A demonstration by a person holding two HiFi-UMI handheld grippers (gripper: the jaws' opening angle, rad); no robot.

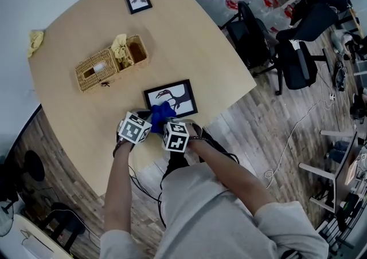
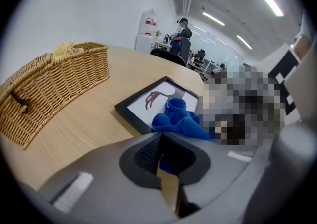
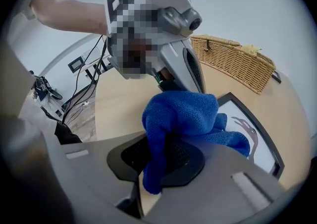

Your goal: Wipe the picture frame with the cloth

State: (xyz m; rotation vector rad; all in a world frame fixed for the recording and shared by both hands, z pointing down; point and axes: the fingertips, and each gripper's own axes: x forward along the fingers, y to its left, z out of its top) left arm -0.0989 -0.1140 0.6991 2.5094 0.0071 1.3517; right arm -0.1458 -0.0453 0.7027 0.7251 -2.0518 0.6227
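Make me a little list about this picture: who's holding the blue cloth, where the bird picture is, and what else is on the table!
blue cloth: pinched in the right gripper, bunched over the near edge of the picture frame
left gripper: jaws together, close beside the cloth
picture frame: lying flat on the table, bird picture facing up
also on the table: wicker basket with a yellow cloth in it; small frame at the far side

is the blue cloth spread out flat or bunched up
Bunched up: the blue cloth is a crumpled wad pinched in the right gripper, over the picture frame.
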